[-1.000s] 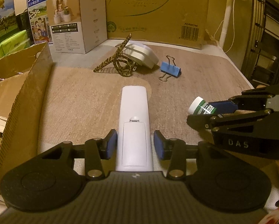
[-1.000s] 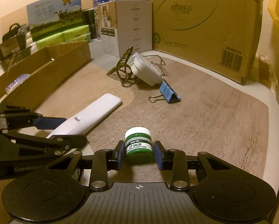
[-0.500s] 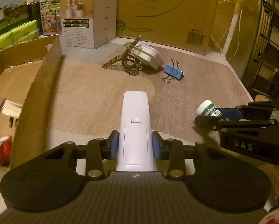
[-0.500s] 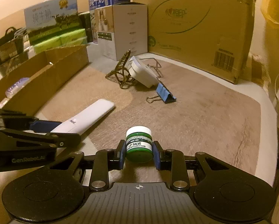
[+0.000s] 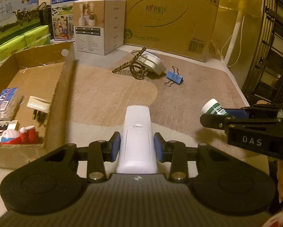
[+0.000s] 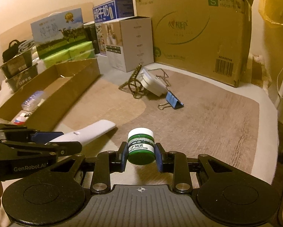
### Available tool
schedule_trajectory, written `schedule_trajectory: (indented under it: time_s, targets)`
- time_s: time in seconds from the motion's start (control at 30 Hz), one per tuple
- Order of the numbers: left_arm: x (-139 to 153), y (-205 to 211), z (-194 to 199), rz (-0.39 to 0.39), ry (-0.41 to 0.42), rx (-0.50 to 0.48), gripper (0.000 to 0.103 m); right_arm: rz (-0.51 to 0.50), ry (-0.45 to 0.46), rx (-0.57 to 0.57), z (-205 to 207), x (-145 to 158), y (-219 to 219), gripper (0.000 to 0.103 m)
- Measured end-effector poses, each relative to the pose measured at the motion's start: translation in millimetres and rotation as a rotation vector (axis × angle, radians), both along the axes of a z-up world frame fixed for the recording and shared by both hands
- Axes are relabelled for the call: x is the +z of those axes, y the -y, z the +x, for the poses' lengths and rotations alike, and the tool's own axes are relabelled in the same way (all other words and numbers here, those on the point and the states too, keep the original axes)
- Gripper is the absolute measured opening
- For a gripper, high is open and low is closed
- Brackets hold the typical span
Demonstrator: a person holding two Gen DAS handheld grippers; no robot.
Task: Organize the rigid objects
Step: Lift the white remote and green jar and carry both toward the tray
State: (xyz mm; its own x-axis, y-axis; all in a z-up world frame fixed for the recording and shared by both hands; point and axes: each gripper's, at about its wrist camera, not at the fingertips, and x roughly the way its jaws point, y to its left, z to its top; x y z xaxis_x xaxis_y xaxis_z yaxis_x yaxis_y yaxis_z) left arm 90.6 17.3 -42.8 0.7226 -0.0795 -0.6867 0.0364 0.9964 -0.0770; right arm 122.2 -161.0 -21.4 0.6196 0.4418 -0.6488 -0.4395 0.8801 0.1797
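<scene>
Clamping the white remote (image 5: 137,141) across its width, the left gripper (image 5: 137,144) holds it level above the mat, beside the open cardboard box (image 5: 65,87). The right gripper (image 6: 141,154) pinches the lip salve jar (image 6: 141,145) by its sides, likely bound for that box too.

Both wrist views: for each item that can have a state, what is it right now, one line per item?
Left gripper: shut on the white remote control, lifted off the mat.
Right gripper: shut on the green lip salve jar, white lid on.
Blue binder clip: lying on the mat, wire handles flat.
Open cardboard tray: holds several small items.
White plug adapter: leaning against the woven stand.
</scene>
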Motion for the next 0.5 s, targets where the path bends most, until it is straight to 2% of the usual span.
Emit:
schedule_trajectory:
  time_s: [0.2,0.5]
  targets:
    - [6,-4,-16,-0.002,0.014,0.011,0.034,0.002,0.000,0.005,-10,3,1,0.030]
    - [34,-18,-24,0.014,0.071,0.043,0.034,0.028,0.034,0.032,-18,22,-9,0.030]
